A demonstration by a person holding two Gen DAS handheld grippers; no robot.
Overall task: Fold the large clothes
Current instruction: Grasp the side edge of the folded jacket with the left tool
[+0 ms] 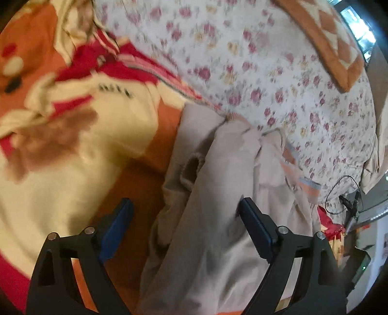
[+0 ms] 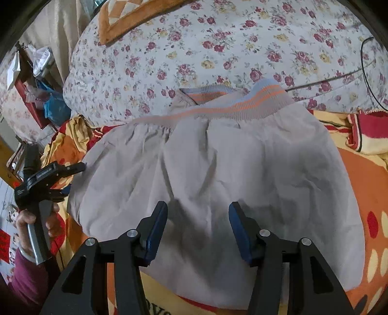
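Observation:
A large beige jacket [image 2: 218,174] with an orange-and-blue striped ribbed hem [image 2: 242,101] lies spread on an orange cartoon blanket [image 2: 363,184]. My right gripper [image 2: 197,210] is open and empty, hovering just above the jacket's near part. In the left wrist view the jacket [image 1: 218,193] lies bunched, with a ribbed cuff [image 1: 191,167] showing. My left gripper [image 1: 185,206] is open and empty above the jacket's edge. It also shows in the right wrist view [image 2: 72,169], at the jacket's left edge, held by a hand.
A floral quilt [image 2: 194,53] lies piled behind the jacket, with an orange patterned cushion [image 2: 121,21] on it. A black cable [image 2: 363,63] runs over the quilt at right. Cluttered shelves [image 2: 36,84] stand at left. The blanket [image 1: 72,145] spreads left of the jacket.

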